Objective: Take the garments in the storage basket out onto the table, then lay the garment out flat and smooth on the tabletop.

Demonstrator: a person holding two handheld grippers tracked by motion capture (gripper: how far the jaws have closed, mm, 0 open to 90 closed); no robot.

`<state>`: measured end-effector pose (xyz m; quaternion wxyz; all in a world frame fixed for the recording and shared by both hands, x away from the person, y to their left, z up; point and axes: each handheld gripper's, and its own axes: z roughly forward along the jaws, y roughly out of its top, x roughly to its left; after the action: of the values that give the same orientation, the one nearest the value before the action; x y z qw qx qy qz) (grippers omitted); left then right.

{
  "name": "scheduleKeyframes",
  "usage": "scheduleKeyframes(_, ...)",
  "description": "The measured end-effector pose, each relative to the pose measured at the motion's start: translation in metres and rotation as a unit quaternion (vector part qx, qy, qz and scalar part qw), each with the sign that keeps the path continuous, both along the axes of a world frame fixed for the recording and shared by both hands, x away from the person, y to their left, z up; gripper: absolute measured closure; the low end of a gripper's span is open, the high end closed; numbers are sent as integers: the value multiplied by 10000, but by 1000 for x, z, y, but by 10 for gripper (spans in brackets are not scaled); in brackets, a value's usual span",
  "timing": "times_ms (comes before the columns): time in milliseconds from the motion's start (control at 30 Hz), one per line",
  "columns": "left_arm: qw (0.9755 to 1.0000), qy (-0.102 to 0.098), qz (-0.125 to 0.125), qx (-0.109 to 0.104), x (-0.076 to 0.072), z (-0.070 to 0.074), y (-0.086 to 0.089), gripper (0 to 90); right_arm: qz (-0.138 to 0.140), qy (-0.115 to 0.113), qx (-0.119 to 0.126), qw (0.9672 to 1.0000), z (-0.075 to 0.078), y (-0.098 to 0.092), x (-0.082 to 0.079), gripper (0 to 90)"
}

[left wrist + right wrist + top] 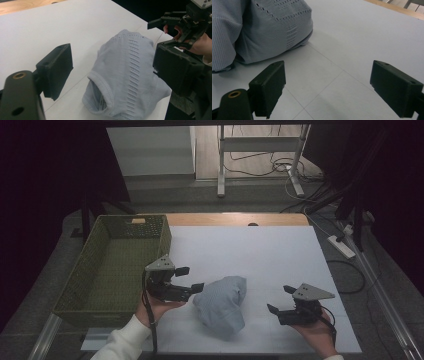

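- The fingers (56, 71) of the left gripper (187, 279) are spread wide apart and nothing is held between them; one finger tip lies just beside the near edge of the knit garment (222, 305), and contact cannot be confirmed.
- In the left gripper view, the garment (127, 75) is seen between and beyond the two fingers, so the approach is judged to be nearly complete and the grasp not yet made.
- The fingers (269, 88) of the right gripper (281, 300) are likewise apart and empty, and are held low over the bare tabletop (270, 255), apart from the garment (262, 30) on its other side.
- The garment, light blue and ribbed, lies in a crumpled heap near the front middle of the tabletop, between the two grippers.
- The green woven basket (80, 280) stands at the left edge of the tabletop, just behind the left gripper, and is seen to hold nothing.
- The work is judged to be at an early stage: closing on the garment, lifting it and any folding or placing are still to be done.
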<state>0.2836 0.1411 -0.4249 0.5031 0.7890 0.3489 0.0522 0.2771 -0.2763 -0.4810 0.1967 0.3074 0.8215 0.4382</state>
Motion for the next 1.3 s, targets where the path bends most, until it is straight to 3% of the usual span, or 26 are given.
scheduleKeyframes(600, 9998, 22, 198, -9, -14, 2, 15, 181, 85, -102, 25, 9999, 3, 5, -3, 137)
scheduleKeyframes(1033, 9998, 37, 195, 50, -14, 1, 16, 182, 128, -135, 51, 9998, 6, 8, -3, 137)
scheduleKeyframes(1300, 9997, 40, 230, 27, -14, 1, 19, 184, 243, -234, 95, 9994, 13, 20, -6, 140)
